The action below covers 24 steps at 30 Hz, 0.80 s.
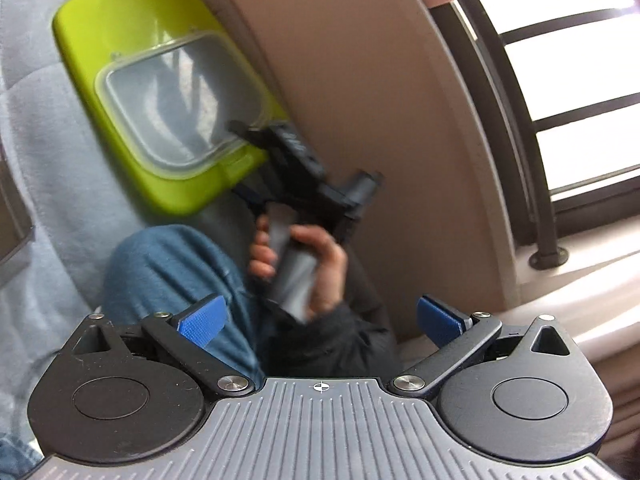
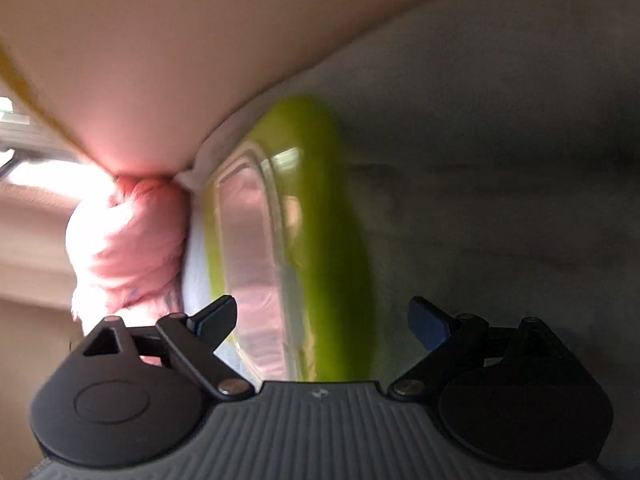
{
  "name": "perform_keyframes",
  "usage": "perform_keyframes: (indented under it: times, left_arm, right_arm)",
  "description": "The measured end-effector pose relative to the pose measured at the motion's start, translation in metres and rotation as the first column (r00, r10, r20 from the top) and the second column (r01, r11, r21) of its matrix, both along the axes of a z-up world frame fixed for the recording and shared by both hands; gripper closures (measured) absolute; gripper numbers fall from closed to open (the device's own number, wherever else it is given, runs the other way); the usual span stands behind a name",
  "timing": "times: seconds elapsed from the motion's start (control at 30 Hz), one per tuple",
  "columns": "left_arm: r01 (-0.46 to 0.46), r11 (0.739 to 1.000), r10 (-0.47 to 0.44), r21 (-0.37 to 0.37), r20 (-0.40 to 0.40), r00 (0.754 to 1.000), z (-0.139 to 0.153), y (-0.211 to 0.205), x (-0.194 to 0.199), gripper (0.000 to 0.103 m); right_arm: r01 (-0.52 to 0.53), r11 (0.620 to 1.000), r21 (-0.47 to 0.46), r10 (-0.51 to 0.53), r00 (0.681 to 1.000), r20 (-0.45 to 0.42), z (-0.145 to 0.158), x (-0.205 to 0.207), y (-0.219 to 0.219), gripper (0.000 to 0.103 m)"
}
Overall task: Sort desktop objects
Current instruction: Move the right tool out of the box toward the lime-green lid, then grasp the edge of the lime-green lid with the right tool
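The left gripper (image 1: pixel 320 322) has its jaws spread wide with nothing between the blue pads (image 1: pixel 202 322); beyond it, in the left wrist view, a bare hand (image 1: pixel 304 264) is wrapped around the grey handle of the right gripper (image 1: pixel 244 160), whose black body points toward a lime-green plastic tray with rounded corners (image 1: pixel 80 36); that tray lies on a pale grey cloth-covered surface (image 1: pixel 36 128), right against a beige curved panel (image 1: pixel 360 80); a clear, shallow, rounded-rectangle plastic container (image 1: pixel 180 104) sits inside the tray; what the container holds cannot be made out through the blur; a knee in blue denim (image 1: pixel 172 276) shows below the tray, and a dark-barred window (image 1: pixel 560 92) fills the upper right; in the right wrist view the right gripper's jaws are also wide apart and hold nothing, its tips straddling the near edge of the green tray (image 2: pixel 340 240) and clear container (image 2: pixel 248 256) without visibly touching them; a bunched pink cloth (image 2: pixel 124 240) sits just beside the tray, pressed up under the beige panel (image 2: pixel 160 60); the grey surface (image 2: pixel 500 160) spreads to the right of the tray.
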<state>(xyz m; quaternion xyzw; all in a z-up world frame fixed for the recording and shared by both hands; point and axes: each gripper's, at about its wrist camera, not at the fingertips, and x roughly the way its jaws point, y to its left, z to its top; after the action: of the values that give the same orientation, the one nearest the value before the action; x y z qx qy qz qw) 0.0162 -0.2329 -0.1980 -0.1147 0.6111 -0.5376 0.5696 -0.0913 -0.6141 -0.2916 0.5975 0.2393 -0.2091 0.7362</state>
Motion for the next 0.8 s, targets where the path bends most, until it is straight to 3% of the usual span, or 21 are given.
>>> perform_keyframes:
  times: [0.07,0.13,0.17,0.23,0.37,0.43,0.53,0.63,0.7,0.77,0.8]
  left_arm:
    - [-0.033,0.999,0.033,-0.001,-0.015,0.999,-0.003,0.004,0.002,0.0]
    - [-0.073,0.997,0.073,0.004,-0.041,0.997,-0.011,0.007,0.006,0.0]
    - [-0.096,0.995,0.097,0.007,-0.059,0.994,-0.015,0.009,0.008,0.0]
    - [-0.132,0.991,0.132,0.001,-0.103,0.986,-0.021,0.012,0.013,0.0]
    - [-0.174,0.985,0.169,-0.018,-0.152,0.974,-0.025,0.023,0.02,0.0]
    - [-0.191,0.981,0.185,-0.027,-0.147,0.972,-0.022,0.029,0.023,0.0]
    - [-0.217,0.976,0.21,-0.033,-0.151,0.966,-0.02,0.041,0.029,0.0]
    - [-0.241,0.97,0.233,-0.035,-0.161,0.959,-0.022,0.054,0.035,0.0]
    - [-0.264,0.964,0.253,-0.04,-0.177,0.951,-0.026,0.062,0.039,0.0]
    - [-0.29,0.956,0.276,-0.047,-0.195,0.941,-0.031,0.071,0.043,0.0]
    - [-0.305,0.951,0.289,-0.052,-0.205,0.935,-0.032,0.074,0.046,0.0]
  right_arm:
    - [-0.058,0.996,-0.065,0.054,0.996,-0.066,-0.004,0.024,0.0,0.013]
    - [-0.102,0.993,-0.065,0.1,0.994,-0.036,-0.002,0.035,0.009,0.019]
    - [-0.106,0.992,-0.071,0.106,0.994,-0.007,0.004,0.036,0.014,0.019]
    - [-0.108,0.992,-0.071,0.117,0.984,0.131,0.018,0.035,0.022,0.019]
    - [-0.107,0.994,-0.025,0.108,0.917,0.383,0.039,0.043,0.034,0.019]
    - [-0.112,0.992,-0.055,0.125,0.907,0.402,0.049,0.059,0.044,0.019]
    - [-0.07,0.997,-0.039,0.08,0.924,0.374,0.051,0.09,0.059,0.02]
    - [-0.09,0.995,0.042,0.066,0.919,0.388,0.04,0.115,0.066,0.038]
    - [-0.11,0.992,0.062,0.076,0.911,0.406,0.038,0.123,0.073,0.042]
    - [-0.129,0.989,0.073,0.088,0.907,0.412,0.039,0.13,0.08,0.059]
    - [-0.137,0.987,0.078,0.095,0.912,0.399,0.042,0.131,0.082,0.062]
